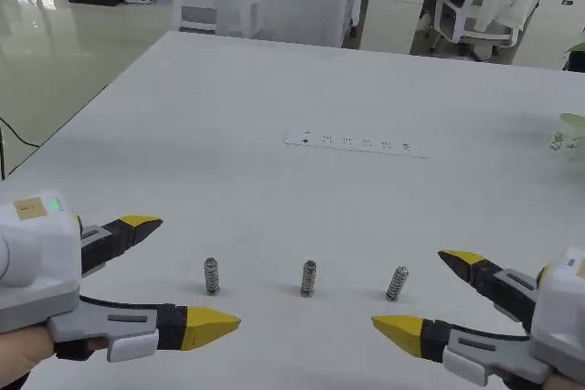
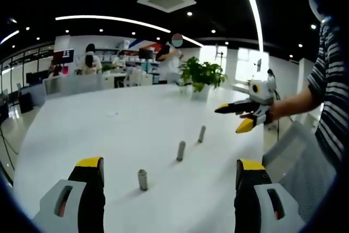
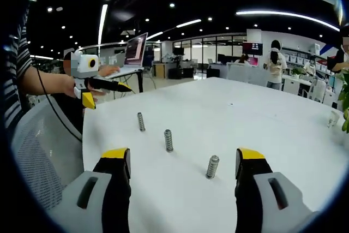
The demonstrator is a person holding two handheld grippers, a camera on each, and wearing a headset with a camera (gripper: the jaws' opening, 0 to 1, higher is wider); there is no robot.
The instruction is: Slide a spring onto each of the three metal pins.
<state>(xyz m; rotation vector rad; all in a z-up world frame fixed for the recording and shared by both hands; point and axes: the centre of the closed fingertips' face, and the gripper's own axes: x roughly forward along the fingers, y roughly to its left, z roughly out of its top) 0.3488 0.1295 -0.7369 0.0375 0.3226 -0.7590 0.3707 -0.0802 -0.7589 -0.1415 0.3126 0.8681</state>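
Three upright metal pins stand in a row near the table's front edge, each with a spring around it: the left spring (image 1: 211,276), the middle spring (image 1: 309,278) and the right spring (image 1: 397,283), which leans slightly. My left gripper (image 1: 187,273) is open just left of the row, its yellow-tipped jaws wide apart with nothing between them. My right gripper (image 1: 413,289) is open at the row's right end, beside the right spring. The left gripper view has the nearest spring (image 2: 143,179) ahead of the open left gripper (image 2: 170,165). In the right gripper view the nearest spring (image 3: 212,166) stands just ahead of the open right gripper (image 3: 184,155).
A white power strip (image 1: 355,143) lies on the white table (image 1: 274,89) beyond the pins. A small potted plant (image 1: 571,132) sits at the right edge. Office chairs and desks stand behind the table's far edge. People are at work in the background.
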